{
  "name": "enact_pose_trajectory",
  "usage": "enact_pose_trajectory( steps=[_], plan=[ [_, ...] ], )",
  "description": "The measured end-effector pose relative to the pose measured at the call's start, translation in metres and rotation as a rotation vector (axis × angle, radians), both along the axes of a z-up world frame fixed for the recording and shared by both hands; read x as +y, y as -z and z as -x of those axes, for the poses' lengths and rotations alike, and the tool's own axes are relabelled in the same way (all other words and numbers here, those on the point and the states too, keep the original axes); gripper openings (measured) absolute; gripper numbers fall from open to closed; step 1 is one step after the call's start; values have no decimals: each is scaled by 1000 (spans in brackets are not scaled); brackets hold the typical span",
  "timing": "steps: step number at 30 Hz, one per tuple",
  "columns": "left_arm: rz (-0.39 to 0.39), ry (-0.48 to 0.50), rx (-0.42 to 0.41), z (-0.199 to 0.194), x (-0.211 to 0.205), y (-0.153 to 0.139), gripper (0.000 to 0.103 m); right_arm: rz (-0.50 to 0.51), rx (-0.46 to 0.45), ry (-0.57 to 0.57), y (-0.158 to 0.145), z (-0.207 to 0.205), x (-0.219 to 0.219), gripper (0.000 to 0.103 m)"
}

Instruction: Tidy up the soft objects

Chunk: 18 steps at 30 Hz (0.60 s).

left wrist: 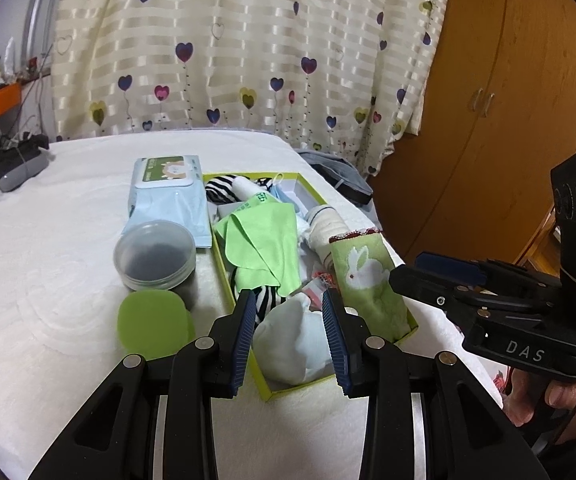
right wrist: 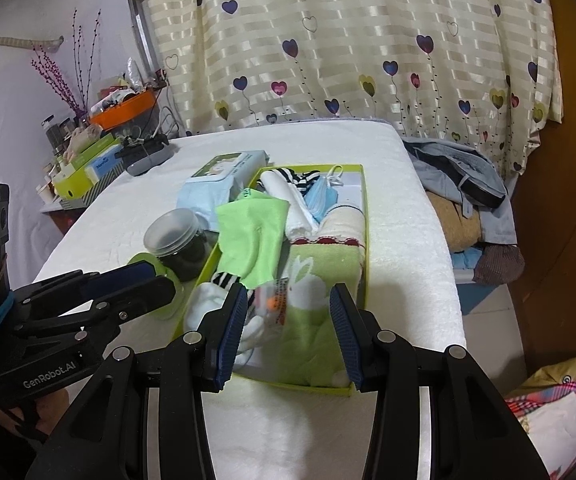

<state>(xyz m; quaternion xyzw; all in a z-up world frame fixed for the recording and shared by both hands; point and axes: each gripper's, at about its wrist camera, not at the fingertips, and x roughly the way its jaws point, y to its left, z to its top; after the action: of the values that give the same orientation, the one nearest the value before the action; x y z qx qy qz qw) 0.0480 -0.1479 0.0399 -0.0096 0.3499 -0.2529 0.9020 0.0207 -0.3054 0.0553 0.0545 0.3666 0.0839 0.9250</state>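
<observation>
A yellow-green box [left wrist: 224, 264] [right wrist: 361, 208] on the white bed holds soft items: a green cloth [left wrist: 264, 240] [right wrist: 252, 236], a green rabbit towel [left wrist: 367, 276] [right wrist: 319, 276], a white bundle [left wrist: 291, 340] [right wrist: 208, 304], a striped sock [left wrist: 222, 188] and a blue face mask [right wrist: 319, 196]. My left gripper [left wrist: 288, 296] [right wrist: 160, 276] hovers open over the box's near end, above the white bundle, with nothing between its pads. Just to its right, my right gripper [right wrist: 288, 292] [left wrist: 403, 276] hangs open over the rabbit towel and grips nothing.
Left of the box lie a wet-wipes pack [left wrist: 168, 192], a clear-lidded jar [left wrist: 154, 254] and a round green pad [left wrist: 152, 320]. A grey device [left wrist: 16, 164] sits at the bed's far left. Clothes [right wrist: 459, 184] are piled beyond the right edge. A curtain hangs behind.
</observation>
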Motion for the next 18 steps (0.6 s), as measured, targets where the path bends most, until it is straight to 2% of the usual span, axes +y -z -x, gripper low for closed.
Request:
enact_pose_trajectory(
  steps=[13, 15, 18],
  plan=[
    [-24, -63, -24, 31, 18, -4, 33, 44, -13, 19, 1, 25, 20, 45],
    [-32, -82, -23, 36, 22, -3, 33, 46, -15, 16, 2, 29, 23, 54],
    [-39, -96, -16, 41, 26, 0, 33, 46, -20, 16, 5, 35, 28, 55]
  ],
)
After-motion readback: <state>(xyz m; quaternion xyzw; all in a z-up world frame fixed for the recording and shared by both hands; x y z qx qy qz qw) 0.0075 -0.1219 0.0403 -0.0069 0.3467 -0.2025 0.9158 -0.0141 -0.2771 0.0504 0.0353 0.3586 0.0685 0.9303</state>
